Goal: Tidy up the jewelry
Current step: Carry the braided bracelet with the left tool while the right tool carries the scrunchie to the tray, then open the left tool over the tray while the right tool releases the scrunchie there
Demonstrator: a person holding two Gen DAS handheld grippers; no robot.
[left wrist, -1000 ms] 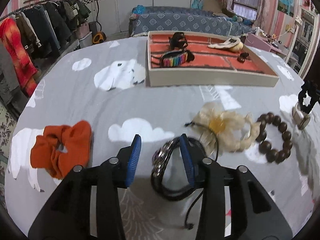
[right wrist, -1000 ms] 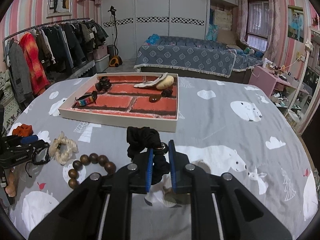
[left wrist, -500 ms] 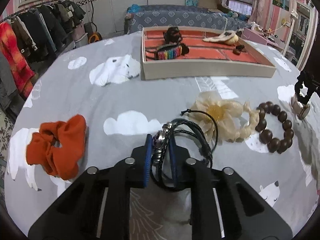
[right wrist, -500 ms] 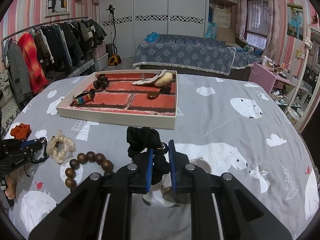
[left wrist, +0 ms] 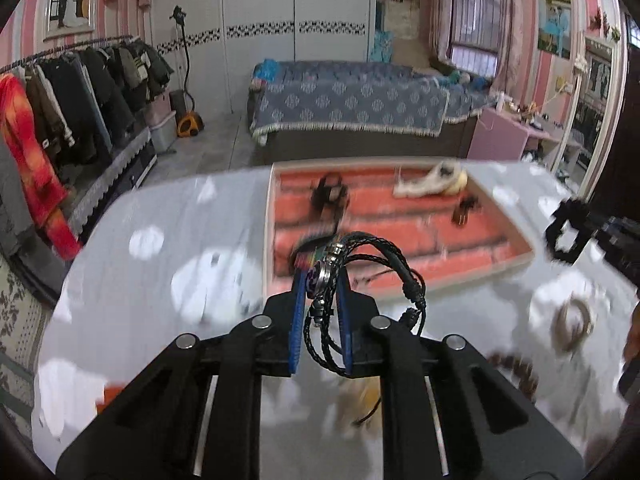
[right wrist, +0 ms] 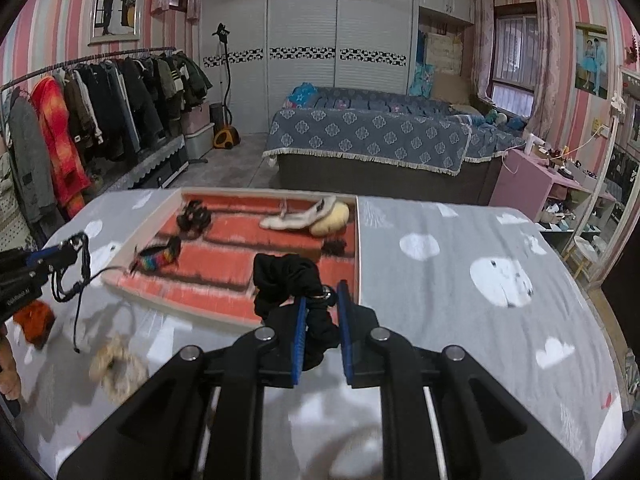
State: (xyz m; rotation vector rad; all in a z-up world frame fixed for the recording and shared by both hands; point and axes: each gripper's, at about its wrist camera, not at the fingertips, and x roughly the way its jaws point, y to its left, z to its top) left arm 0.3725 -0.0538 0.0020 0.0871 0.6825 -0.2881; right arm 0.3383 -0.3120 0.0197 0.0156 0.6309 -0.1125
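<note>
Black braided leather bracelet [left wrist: 360, 276] pinched tight in the left gripper [left wrist: 320, 312], black fabric scrunchie [right wrist: 292, 280] clamped in the right gripper [right wrist: 322, 324], both above the red-lined tray [right wrist: 362, 248]

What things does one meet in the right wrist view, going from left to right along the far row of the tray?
Black hair claw → white furry hair clip → pale yellow puff, which touches the clip.

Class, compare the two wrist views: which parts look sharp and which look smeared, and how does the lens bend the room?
Left wrist view: the black braided leather bracelet in the left gripper is sharp; the red-lined tray and the grey cloth are smeared. Right wrist view: milder smear, the black fabric scrunchie is crisp. Both curve walls and darken corners.
</note>
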